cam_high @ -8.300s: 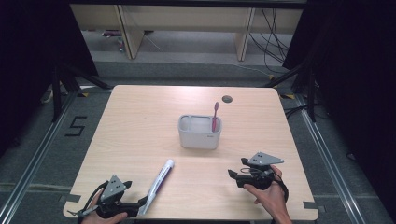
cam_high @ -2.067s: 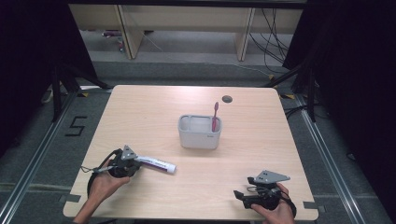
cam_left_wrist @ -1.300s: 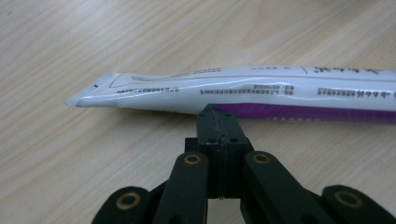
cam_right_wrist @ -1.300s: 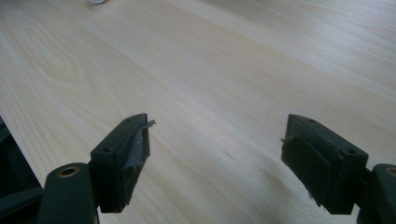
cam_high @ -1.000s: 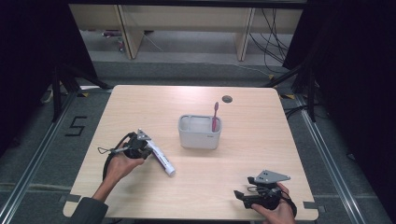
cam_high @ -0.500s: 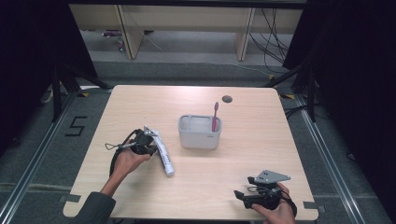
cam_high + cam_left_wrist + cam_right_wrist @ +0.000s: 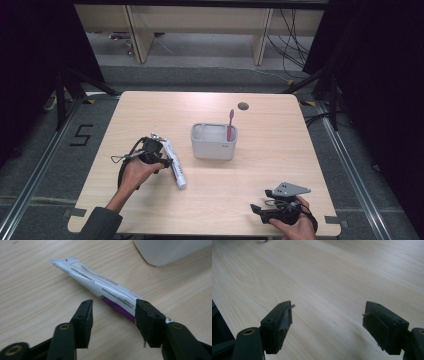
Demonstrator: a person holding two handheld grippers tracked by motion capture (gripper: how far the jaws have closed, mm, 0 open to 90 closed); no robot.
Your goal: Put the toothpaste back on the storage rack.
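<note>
1. Right tool (image 7: pixel 257 210), at about 5 o'clock near the front edge of the surface (image 7: pixel 280 135): jaws stand wide with nothing but bare wood between them (image 7: pixel 325 320). It is best kept parked here, clear of the work.
2. Left tool (image 7: pixel 165 150), at about 9 o'clock: its jaws have just been opening and now stand part-open astride the toothpaste tube (image 7: pixel 110 292), with the right pad at the tube's edge and the left pad apart from it. The release looks complete; lift straight off so that neither pad drags the tube.
3. Toothpaste tube (image 7: pixel 172 162): lies flat on the surface, just at 9 o'clock of the bin, its crimped end pointing away from the left tool.
4. Grey bin (image 7: pixel 214 141), at centre: holds a pink toothbrush (image 7: pixel 230 125) upright. A regrip nearer the tube's middle would probably ease loading it.
</note>
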